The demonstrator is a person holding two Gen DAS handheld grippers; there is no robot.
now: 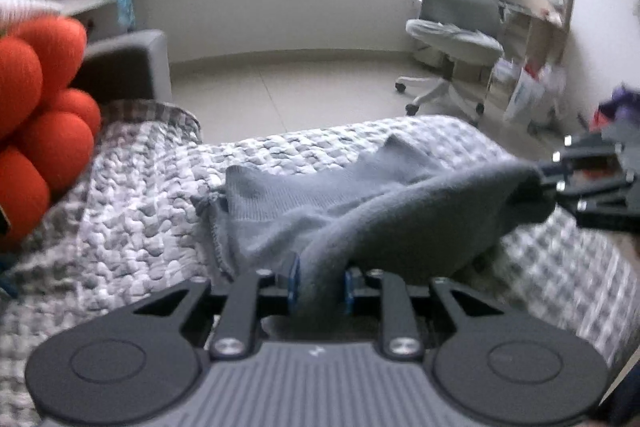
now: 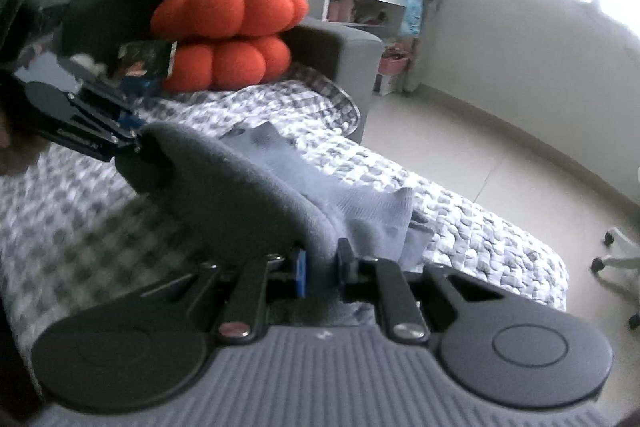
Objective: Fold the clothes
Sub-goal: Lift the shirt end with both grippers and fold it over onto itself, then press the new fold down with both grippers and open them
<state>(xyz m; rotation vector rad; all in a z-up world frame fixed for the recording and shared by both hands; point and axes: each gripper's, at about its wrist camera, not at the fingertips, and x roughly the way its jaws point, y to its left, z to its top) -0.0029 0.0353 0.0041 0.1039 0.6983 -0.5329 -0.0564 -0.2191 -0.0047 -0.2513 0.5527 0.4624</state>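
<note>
Risk: slippage. Left gripper [image 1: 320,281] and right gripper [image 2: 322,269] each have jaws clamped on a bunched edge of the grey knitted garment [image 1: 320,203], stretched between them and trailing onto the grey-and-white quilted bedspread [image 1: 132,203]. Thick cloth in a shallow bite may pull free; the hanging part may crumple. Count: two grippers, one garment, two orange lobed cushions [image 2: 230,39].

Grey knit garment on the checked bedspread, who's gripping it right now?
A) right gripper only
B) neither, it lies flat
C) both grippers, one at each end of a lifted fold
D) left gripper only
C: the grey knit garment is pinched between the blue pads of the left gripper and of the right gripper, its fold strung between them above the checked bedspread.
</note>
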